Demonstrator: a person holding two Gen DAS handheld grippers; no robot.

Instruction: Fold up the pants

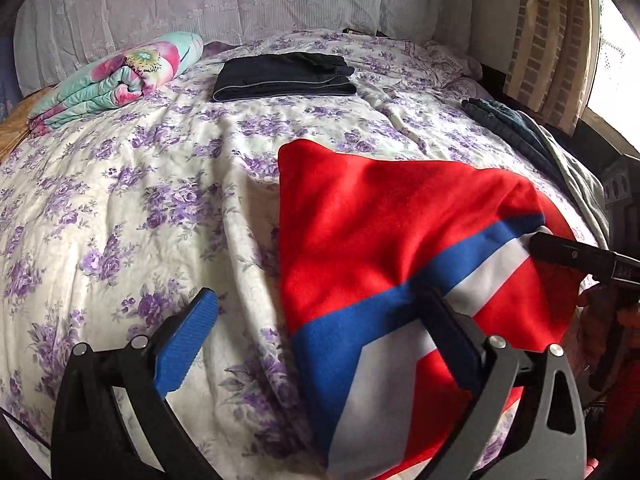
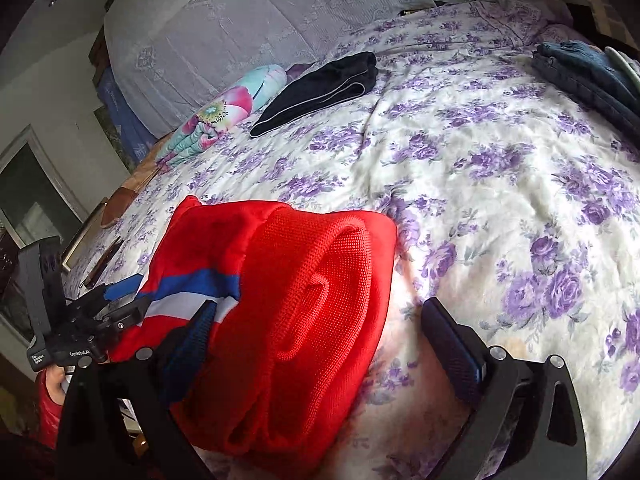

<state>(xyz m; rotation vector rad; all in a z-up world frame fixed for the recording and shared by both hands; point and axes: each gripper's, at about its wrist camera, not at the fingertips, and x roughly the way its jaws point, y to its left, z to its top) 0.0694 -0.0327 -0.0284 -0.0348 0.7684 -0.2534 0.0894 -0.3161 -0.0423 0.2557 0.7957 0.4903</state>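
Red pants (image 1: 380, 216) with a blue and white stripe lie folded on the flowered bed; in the right wrist view they (image 2: 288, 280) show a red mesh lining. My left gripper (image 1: 320, 320) is open, its right finger (image 1: 452, 328) resting over the stripe and its left finger (image 1: 188, 340) over bare sheet. My right gripper (image 2: 320, 336) is open, its left finger (image 2: 192, 344) at the pants' striped edge and its right finger (image 2: 452, 352) over the sheet. The right gripper's tip (image 1: 568, 256) touches the pants' far edge in the left wrist view.
Folded black pants (image 1: 284, 76) lie at the back of the bed (image 1: 120, 200). A rolled flowered blanket (image 1: 120, 76) sits at the back left. Dark blue and grey clothes (image 1: 532, 136) are piled at the right edge. A curtain and window stand on the right.
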